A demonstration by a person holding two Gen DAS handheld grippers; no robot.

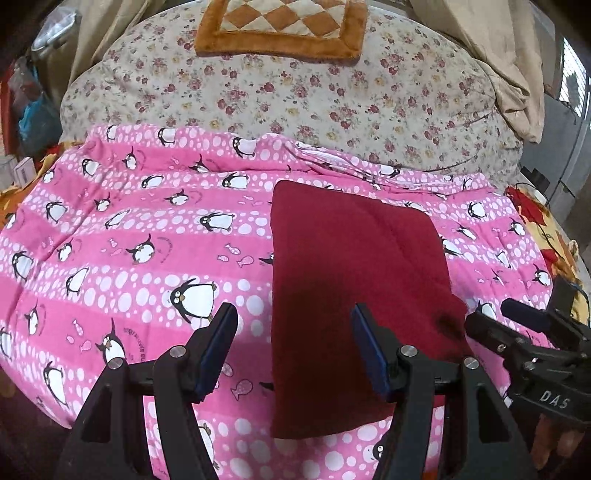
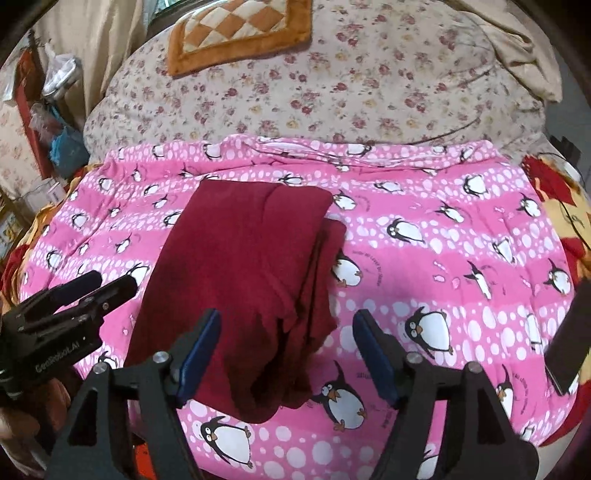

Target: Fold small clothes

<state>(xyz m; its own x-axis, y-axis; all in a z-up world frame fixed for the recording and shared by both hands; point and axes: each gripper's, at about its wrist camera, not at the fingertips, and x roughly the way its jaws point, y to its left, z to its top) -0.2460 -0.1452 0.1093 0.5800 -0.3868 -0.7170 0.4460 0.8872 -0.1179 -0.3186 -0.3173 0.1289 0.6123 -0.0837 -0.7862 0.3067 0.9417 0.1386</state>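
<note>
we see one dark red garment [image 1: 351, 295], folded into a long strip, lying flat on the pink penguin sheet [image 1: 129, 236]. its long axis runs from the near edge of the bed away toward the floral quilt [image 1: 295, 99]. in the right wrist view it leans slightly, with the far end further right than the near end. the far end is square-cornered; the near end is rounded and slightly bunched. the fabric looks soft, matte and fleecy, and a lengthwise seam or fold ridge is visible along the top. in the right wrist view a second layer edge peeks out along its right side.

count: one garment, two tools, one penguin sheet, one floral quilt, one checked brown-and-cream mat [image 1: 280, 26] with a plush orange border on top of the quilt.

left tool [image 1: 293, 347]: fingers apart, nothing between the blue pads, held above the garment's left edge. right tool [image 2: 286, 350]: fingers apart and empty, above the garment's near right corner. neither pad touches the cloth, as far as we can tell.

each tool also shows at the edge of the other's view. black plastic arms, metal pivot pins, blue rubbery pads. a few fingers of a hand [image 1: 557, 439] show under the right tool.
</note>
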